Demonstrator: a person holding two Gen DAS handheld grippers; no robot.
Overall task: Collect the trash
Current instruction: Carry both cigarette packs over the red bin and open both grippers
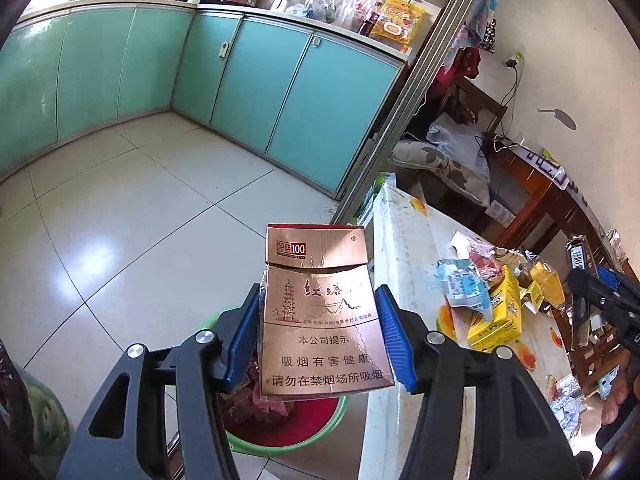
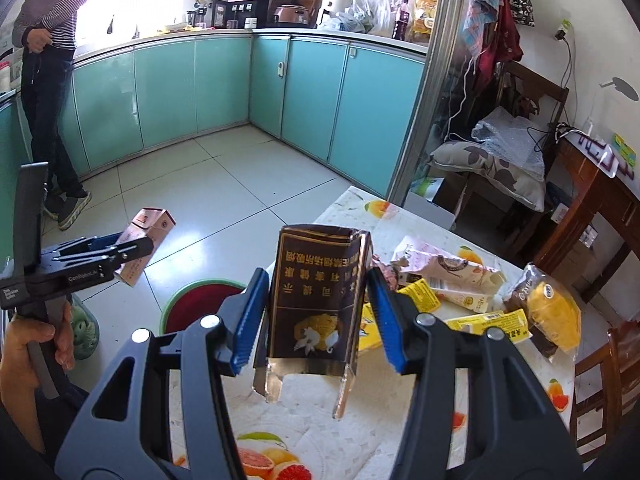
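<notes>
Trash is in both grippers at once. The left gripper (image 1: 318,332) is clamped on a gold cigarette pack (image 1: 320,316), lid flipped up, held out past the tabletop (image 1: 404,248) edge and over the green bin (image 1: 256,444) on the floor. The bin's red liner already has some wrappers in it, though the pack hides most of the opening. The right gripper (image 2: 318,316) is clamped on a dark, torn-open pack (image 2: 320,300), upside down with its flaps hanging, and it hangs above the tabletop, well to the side of the bin (image 2: 200,300). More trash lies on the tabletop: a yellow carton (image 1: 496,316), crumpled wrappers (image 1: 468,280), a pink carton (image 2: 444,272) and a bagged bun (image 2: 548,312).

The step in hand looks like the drop. Next, I'd say, the left jaws need to part once the gold pack sits squarely over the bin; the right hand must first carry its pack across, then release.
</notes>
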